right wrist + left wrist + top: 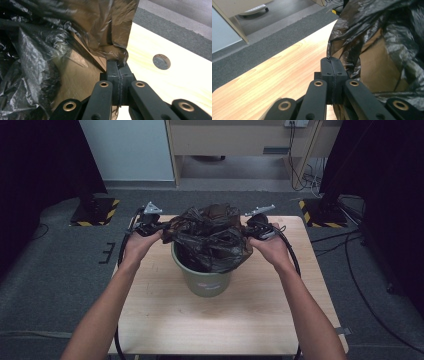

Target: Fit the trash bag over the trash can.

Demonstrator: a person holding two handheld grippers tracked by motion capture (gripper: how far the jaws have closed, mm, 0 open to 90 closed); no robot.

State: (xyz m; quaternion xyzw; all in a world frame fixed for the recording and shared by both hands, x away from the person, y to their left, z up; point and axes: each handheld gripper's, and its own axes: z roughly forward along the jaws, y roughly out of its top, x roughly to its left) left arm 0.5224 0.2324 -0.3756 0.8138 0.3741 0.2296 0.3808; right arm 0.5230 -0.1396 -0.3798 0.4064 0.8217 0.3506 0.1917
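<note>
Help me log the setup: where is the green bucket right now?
In the high view the green bucket stands mid-table, lined with the black bag, between the left tongs and right tongs.

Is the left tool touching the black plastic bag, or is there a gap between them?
Touching. In the left gripper view, the left tool has its jaws shut together on a thin edge of the black plastic bag, and the film runs up from between them.

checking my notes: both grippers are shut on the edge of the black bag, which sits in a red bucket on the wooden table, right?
Only the colour is wrong: the bucket is green, not red, as the high view shows. The rest holds: the left gripper and the right gripper are each shut on the edge of the black bag, which sits in the bucket on the wooden table.
</note>
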